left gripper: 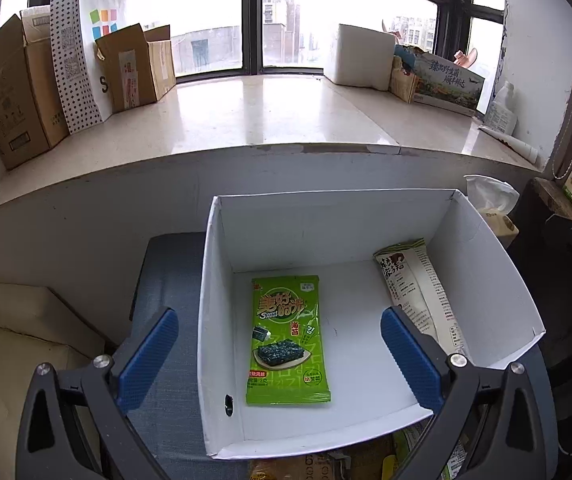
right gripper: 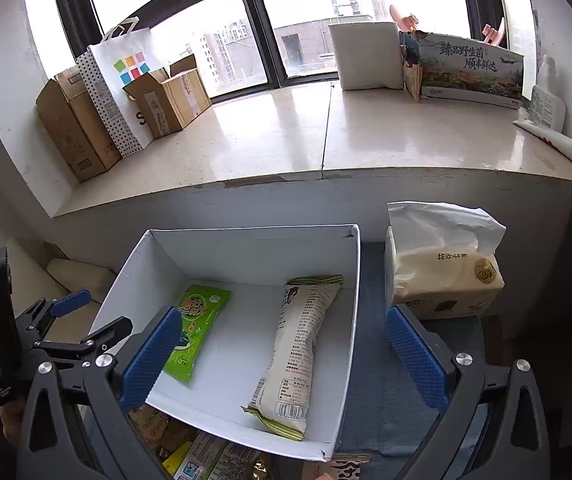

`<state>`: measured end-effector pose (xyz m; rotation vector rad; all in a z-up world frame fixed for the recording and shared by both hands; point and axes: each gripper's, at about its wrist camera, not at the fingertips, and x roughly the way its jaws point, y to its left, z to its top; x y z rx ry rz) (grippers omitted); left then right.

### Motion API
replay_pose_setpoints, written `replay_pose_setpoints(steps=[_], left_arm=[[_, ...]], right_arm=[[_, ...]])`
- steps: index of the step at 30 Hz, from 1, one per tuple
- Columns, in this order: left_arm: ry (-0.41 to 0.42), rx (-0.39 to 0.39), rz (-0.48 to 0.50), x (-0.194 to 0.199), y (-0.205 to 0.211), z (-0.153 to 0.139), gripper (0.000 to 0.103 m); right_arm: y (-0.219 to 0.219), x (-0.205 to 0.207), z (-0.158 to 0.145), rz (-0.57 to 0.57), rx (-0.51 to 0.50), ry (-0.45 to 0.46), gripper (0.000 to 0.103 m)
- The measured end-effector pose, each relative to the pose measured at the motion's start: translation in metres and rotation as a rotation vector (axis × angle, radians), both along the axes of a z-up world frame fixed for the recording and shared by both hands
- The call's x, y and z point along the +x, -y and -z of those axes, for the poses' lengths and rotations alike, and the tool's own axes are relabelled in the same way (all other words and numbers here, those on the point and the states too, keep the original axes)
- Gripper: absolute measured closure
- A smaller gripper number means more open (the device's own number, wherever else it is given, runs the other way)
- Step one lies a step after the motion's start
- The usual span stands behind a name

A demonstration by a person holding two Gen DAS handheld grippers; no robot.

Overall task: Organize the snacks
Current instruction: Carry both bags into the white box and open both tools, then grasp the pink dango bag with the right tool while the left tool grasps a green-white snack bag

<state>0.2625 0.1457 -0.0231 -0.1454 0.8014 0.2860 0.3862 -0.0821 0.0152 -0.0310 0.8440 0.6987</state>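
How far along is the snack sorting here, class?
Done: a green seaweed packet and a cream snack packet lie flat in the white box. In hand: nothing; the left claw and right claw are both open and empty. Left: more snack packets wait in front of the box.

My left gripper point(left gripper: 280, 354) hangs wide open over the white box point(left gripper: 498, 280), pads empty. Below me a green seaweed packet point(left gripper: 286, 340) lies flat on the box floor; at two o'clock a cream packet point(left gripper: 418, 292) leans against the wall.
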Motion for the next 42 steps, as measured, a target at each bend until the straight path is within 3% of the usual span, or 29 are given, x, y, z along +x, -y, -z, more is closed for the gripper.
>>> replay_pose_setpoints(steps=[4, 9, 12, 18, 21, 26, 33, 36, 37, 40, 42], left_arm=[[0.053, -0.034, 0.069, -0.032, 0.019, -0.019, 0.000], [0.070, -0.010, 0.108, -0.092, 0.055, -0.032, 0.000], [0.080, -0.038, 0.113, -0.132, 0.071, -0.030, 0.000], [0.082, -0.105, 0.059, -0.201, 0.089, -0.003, 0.000], [0.092, -0.102, 0.037, -0.220, 0.096, 0.009, 0.000], [0.076, -0.113, 0.053, -0.227, 0.103, 0.015, 0.000], [0.083, -0.114, 0.073, -0.222, 0.109, 0.014, 0.000], [0.089, -0.078, 0.043, -0.221, 0.110, 0.013, 0.000], [0.084, -0.081, 0.045, -0.220, 0.109, 0.014, 0.000], [0.074, -0.105, 0.047, -0.219, 0.106, 0.016, 0.000], [0.073, -0.099, 0.037, -0.219, 0.105, 0.017, 0.000]], right_arm=[[0.022, -0.030, -0.014, 0.022, 0.042, 0.100, 0.000], [0.054, -0.088, -0.014, -0.029, 0.057, 0.101, 0.000], [0.082, -0.126, -0.001, -0.015, 0.073, 0.080, 0.000], [0.124, -0.195, 0.045, 0.100, -0.011, 0.106, 0.000], [0.128, -0.215, 0.065, 0.070, -0.058, 0.095, 0.000], [0.122, -0.207, 0.087, 0.048, -0.108, 0.045, 0.000], [0.093, -0.151, 0.123, 0.052, -0.207, -0.031, 0.000], [0.076, -0.132, 0.138, 0.045, -0.268, -0.049, 0.002], [0.072, -0.128, 0.144, 0.040, -0.284, -0.055, 0.008], [0.063, -0.119, 0.161, 0.029, -0.315, -0.101, 0.037], [0.059, -0.122, 0.162, 0.026, -0.340, -0.056, 0.044]])
